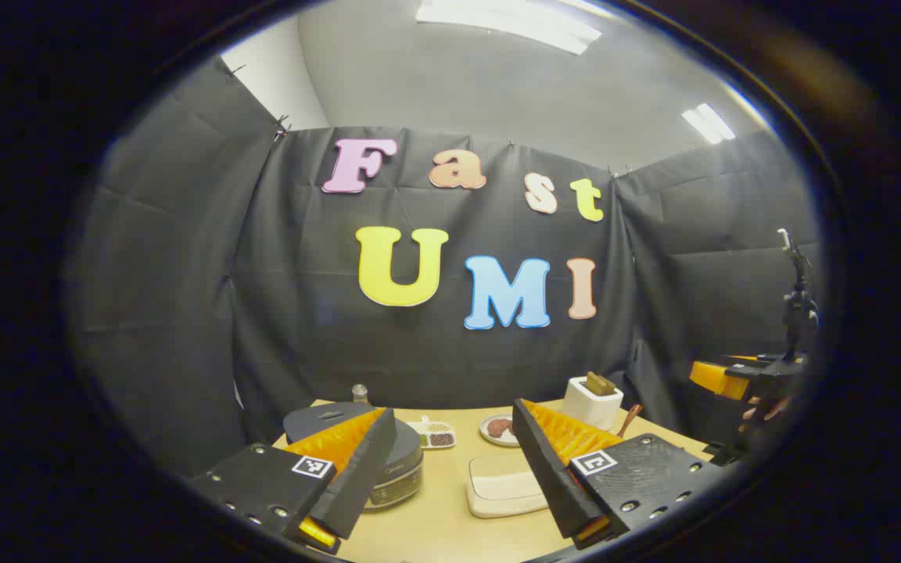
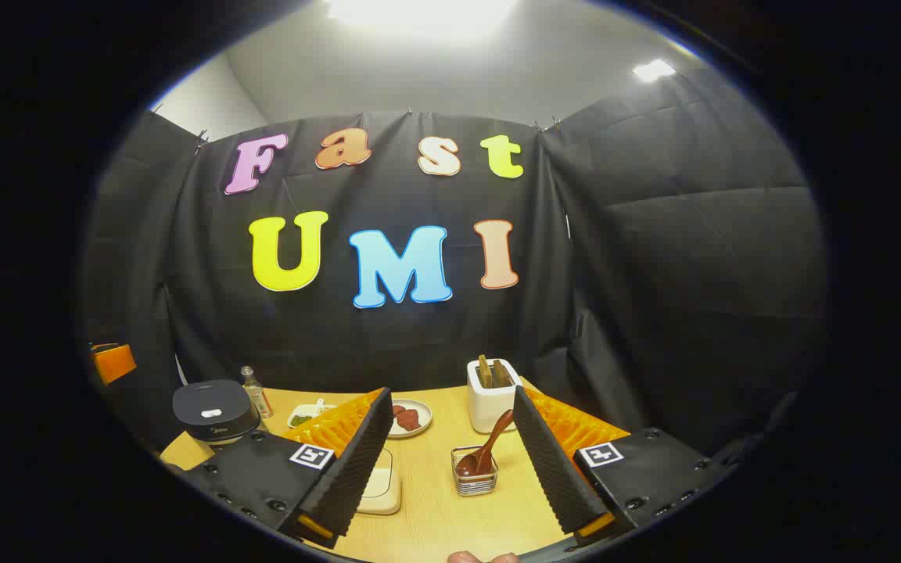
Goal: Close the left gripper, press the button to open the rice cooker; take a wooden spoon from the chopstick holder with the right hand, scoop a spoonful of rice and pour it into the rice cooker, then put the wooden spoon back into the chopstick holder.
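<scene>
L tool (image 1: pixel 454 461) jaws wide apart, nothing held, hovering above the near part of desk (image 1: pixel 443 516), pointing far-ward roughly level. It's not yet closed for the button press. Rice cooker (image 1: pixel 388 450) sits just past its left finger, lid down, so the button is within easy reach, I'd say. White flat dish (image 1: pixel 501 486) lies between the fingers.

R tool (image 2: pixel 450 461) also spread wide, empty, level, aimed at the far wall. Wooden spoon (image 2: pixel 486 448) leans in a small wire chopstick holder (image 2: pixel 474 478) between its fingers, handle tilted up-right, easy to pinch from the near side. White utensil caddy (image 2: pixel 491 395) stands just behind it. Rice cooker far left in the right gripper view, w/ bottle (image 2: pixel 256 392) beside. Plate (image 2: pixel 410 418) and small sauce dish (image 2: pixel 306 414) mid-desk. Where the rice is: can't tell.
</scene>
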`<state>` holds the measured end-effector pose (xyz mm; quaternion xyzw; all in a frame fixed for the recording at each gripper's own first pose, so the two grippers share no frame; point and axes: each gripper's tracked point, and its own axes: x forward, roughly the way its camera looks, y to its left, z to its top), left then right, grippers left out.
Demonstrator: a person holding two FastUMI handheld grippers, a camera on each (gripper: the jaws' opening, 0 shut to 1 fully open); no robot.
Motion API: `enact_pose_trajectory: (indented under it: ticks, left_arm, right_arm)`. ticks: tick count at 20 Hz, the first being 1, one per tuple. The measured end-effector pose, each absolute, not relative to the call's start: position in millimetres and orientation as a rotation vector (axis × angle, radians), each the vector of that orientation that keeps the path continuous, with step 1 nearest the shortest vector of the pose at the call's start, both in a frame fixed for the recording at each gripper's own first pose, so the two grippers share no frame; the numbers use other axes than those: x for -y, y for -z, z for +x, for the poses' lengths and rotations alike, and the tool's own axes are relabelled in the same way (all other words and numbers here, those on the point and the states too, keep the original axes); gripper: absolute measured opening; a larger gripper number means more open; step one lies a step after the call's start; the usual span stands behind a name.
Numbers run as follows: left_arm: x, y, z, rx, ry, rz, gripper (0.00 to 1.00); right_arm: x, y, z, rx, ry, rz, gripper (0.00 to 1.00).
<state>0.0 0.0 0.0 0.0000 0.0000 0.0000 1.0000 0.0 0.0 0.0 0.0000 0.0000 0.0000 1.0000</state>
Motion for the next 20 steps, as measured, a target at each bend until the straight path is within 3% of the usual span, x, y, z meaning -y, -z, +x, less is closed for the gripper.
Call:
enact_pose_trajectory:
  ticks: [20]
  left_arm:
    - [-38,14,-17,-0.028,-0.074,-0.022,0.95]
  right_arm:
    - [-23,1,-7,-0.007,-0.039,-0.017,0.98]
